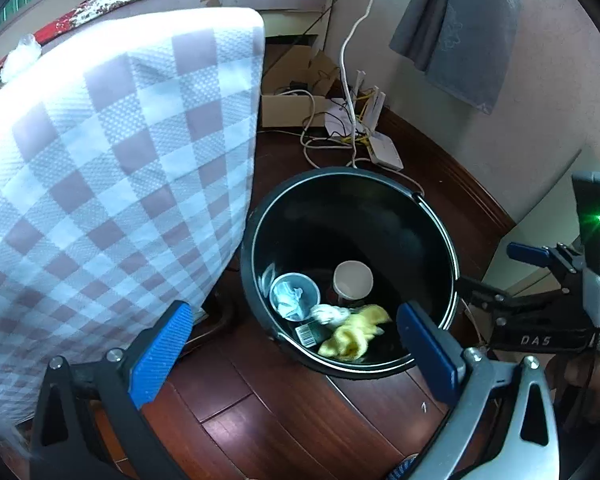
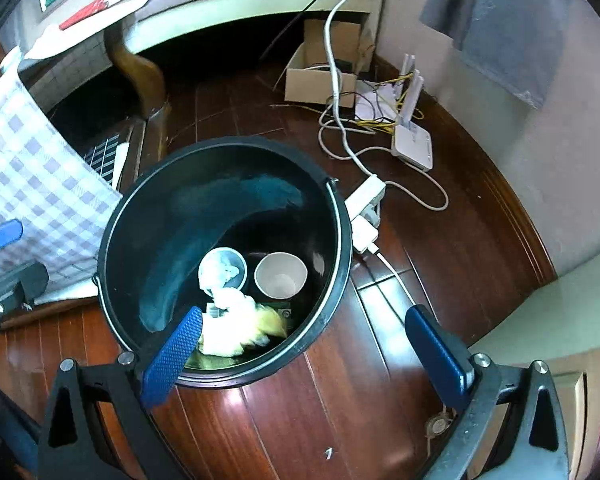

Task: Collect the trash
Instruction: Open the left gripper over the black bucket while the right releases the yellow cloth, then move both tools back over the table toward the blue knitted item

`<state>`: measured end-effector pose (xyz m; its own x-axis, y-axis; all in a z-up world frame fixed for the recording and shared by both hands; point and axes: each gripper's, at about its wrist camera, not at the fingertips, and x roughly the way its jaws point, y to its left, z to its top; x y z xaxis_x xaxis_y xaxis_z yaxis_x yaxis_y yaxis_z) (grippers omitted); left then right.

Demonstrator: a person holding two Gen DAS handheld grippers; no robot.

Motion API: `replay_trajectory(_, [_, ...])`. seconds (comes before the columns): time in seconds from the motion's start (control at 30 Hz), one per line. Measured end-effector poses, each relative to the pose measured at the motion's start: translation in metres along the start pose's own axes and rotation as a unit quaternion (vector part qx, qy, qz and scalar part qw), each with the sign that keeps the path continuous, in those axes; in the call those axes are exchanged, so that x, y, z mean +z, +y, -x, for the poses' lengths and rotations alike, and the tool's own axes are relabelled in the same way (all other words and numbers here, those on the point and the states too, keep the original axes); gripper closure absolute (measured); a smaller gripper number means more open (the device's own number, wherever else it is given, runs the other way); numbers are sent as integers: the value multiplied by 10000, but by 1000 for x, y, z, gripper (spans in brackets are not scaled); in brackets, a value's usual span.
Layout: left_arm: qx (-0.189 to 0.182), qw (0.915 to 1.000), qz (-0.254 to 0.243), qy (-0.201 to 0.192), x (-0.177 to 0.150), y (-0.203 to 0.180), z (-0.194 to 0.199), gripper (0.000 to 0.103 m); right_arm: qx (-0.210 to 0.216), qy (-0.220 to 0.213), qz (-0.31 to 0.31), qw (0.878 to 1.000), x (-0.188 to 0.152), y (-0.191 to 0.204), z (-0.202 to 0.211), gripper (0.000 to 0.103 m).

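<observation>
**A:** What do you have on the bucket?

**B:** I see the black bucket (image 2: 224,260) standing on the dark wooden floor (image 2: 300,420), and I place everything from it. My right claw (image 2: 304,348) hangs above its near rim with the jaws spread wide and nothing between them; one blue pad sits over the bucket's inside, the other over the floor just beside it.

**A:** And the left one?

**B:** My left claw (image 1: 300,344) is also wide apart and empty, over the near edge of the bucket (image 1: 350,272). One pad is just beside the checked cloth (image 1: 112,184) that hangs next to the bucket.

**A:** Where is the trash?

**B:** At the bottom of the bucket. A paper cup (image 2: 281,275) stands upright, mouth up. Right beside it is a clear plastic cup (image 2: 222,270) with crumpled tissue inside. Nearer my claws lie a white wad of paper (image 2: 236,302) and a yellow crumpled piece (image 1: 356,332), touching each other, and a small packet with a barcode (image 1: 306,334) against them.

**A:** Anything around the bucket?

**B:** Behind it, a white power strip (image 2: 366,204) just beside the rim, then a white router (image 2: 414,144) with tangled cables, and a cardboard box (image 2: 320,84) further back by the wall.
</observation>
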<state>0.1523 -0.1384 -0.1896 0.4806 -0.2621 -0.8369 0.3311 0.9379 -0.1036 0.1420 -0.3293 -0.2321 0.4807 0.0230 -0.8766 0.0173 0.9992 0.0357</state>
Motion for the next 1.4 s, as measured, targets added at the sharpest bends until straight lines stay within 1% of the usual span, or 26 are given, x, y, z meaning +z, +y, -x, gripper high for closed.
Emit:
replay_trajectory(0.17, [81, 9999, 67, -66, -2, 6, 3, 1, 18, -152, 118, 9998, 0, 9, 8, 1])
replay_trajectory(0.6, [204, 9994, 198, -203, -13, 21, 28, 1, 85, -407, 388, 9984, -4, 33, 29, 1])
replay_trajectory(0.93, [242, 9990, 219, -290, -21, 25, 46, 1, 159, -592, 319, 9976, -8, 40, 46, 1])
replay_trajectory(1.17, [298, 9986, 244, -365, -28, 32, 61, 1, 212, -732, 395, 9963, -11, 52, 56, 1])
replay_trajectory(1.27, [311, 9982, 326, -406, -32, 36, 66, 1, 236, -780, 395, 9959, -10, 57, 60, 1])
replay_trajectory(1.4, [365, 9971, 417, -518, -36, 46, 79, 1, 310, -948, 378, 9943, -11, 68, 72, 1])
